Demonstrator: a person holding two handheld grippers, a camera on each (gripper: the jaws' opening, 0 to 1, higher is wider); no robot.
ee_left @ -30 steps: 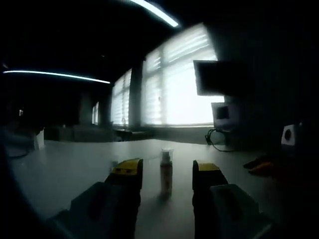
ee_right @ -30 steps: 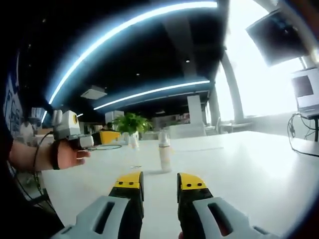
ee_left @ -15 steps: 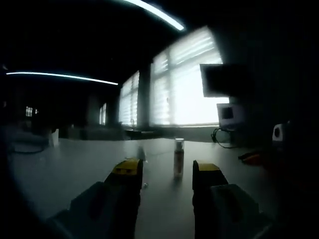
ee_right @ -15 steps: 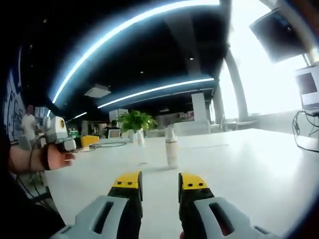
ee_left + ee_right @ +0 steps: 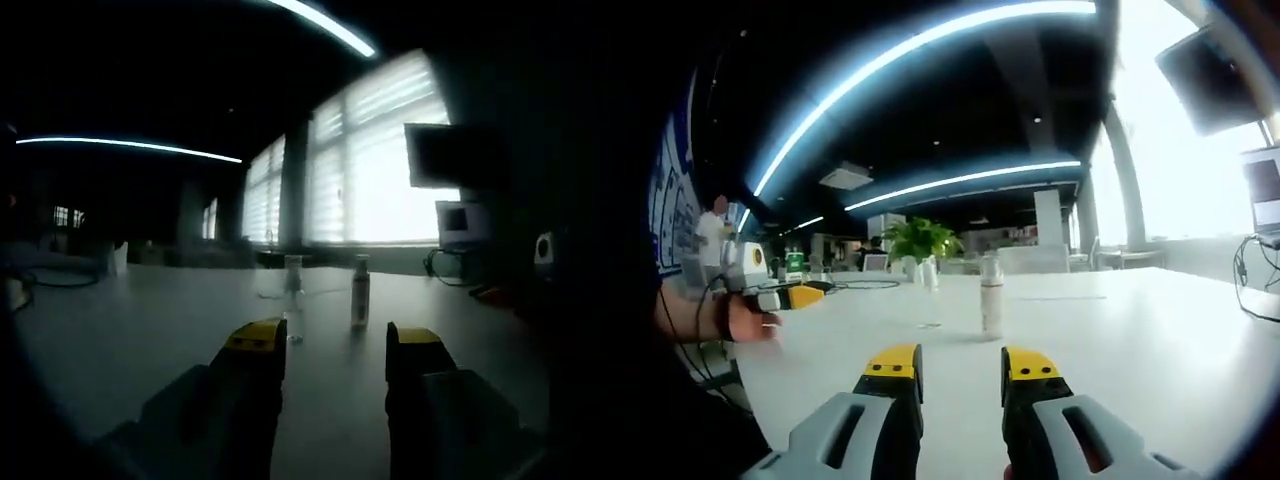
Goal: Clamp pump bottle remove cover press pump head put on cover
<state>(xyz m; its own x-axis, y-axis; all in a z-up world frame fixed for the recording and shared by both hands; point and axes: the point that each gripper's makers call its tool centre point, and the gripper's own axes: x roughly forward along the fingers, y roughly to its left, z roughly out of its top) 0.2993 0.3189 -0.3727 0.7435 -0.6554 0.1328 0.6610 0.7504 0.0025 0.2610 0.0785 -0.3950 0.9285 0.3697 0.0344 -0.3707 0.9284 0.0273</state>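
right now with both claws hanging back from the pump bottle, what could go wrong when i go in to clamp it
The pump bottle is tall and narrow and stands free on the white table, so a push from one jaw could tip it before the right claw closes. The left gripper view is very dark, and the bottle sits off-centre toward the right jaw of the left claw, so it may be misjudged. A small clear object lies beside the bottle and could be knocked.

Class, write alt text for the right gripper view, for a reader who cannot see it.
A capped pump bottle stands upright on a white table, ahead of the right gripper, whose yellow-tipped jaws are open and empty. At the left edge a hand holds the left gripper low over the table; a potted plant sits far behind.
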